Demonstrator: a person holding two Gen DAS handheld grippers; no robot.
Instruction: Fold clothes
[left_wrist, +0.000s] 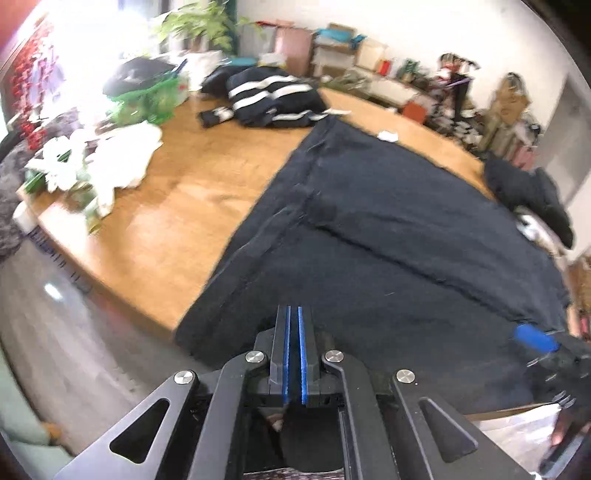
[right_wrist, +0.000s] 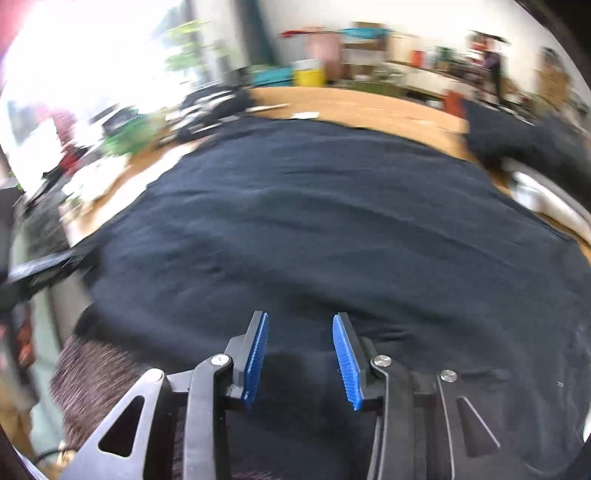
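A large dark navy garment (left_wrist: 388, 229) lies spread flat on a wooden table (left_wrist: 155, 229); it fills the right wrist view (right_wrist: 314, 221) too. My left gripper (left_wrist: 294, 314) has its blue pads closed together at the garment's near edge, with dark cloth showing below the pads. My right gripper (right_wrist: 300, 325) is open and empty, its blue pads spread over the garment's near edge. The right gripper's blue pad also shows at the right edge of the left wrist view (left_wrist: 535, 338).
A dark striped garment (left_wrist: 273, 96) lies bunched at the table's far side. White cloth and flowers (left_wrist: 92, 162) and a green basket (left_wrist: 147, 96) sit at the left. Another dark garment (left_wrist: 528, 195) hangs at the right edge. Cluttered shelves line the back wall.
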